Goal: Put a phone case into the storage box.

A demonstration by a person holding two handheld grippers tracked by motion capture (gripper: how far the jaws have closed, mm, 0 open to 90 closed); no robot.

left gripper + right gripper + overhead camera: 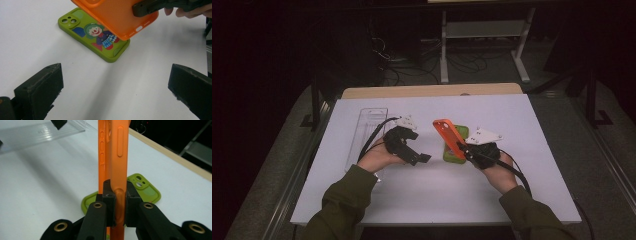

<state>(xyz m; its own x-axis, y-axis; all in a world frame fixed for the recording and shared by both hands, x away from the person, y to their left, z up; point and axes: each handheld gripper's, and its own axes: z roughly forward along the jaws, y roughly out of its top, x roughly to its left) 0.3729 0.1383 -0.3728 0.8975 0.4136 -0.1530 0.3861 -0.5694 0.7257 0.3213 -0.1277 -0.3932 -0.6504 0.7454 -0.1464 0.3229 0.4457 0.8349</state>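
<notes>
Our right tool [117, 207] is clamped on the orange case's [448, 134] bottom edge, holding it above the green case [96, 37] on the worktop [437, 195]; our left tool [115, 87] waits, jaws apart, likely to take it

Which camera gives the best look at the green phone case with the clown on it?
The left gripper view: the green phone case lies flat there, its clown print and camera cutout plain, one edge under the orange phone case. The high view shows a small green patch; the right gripper view shows it behind the clamped orange case.
</notes>
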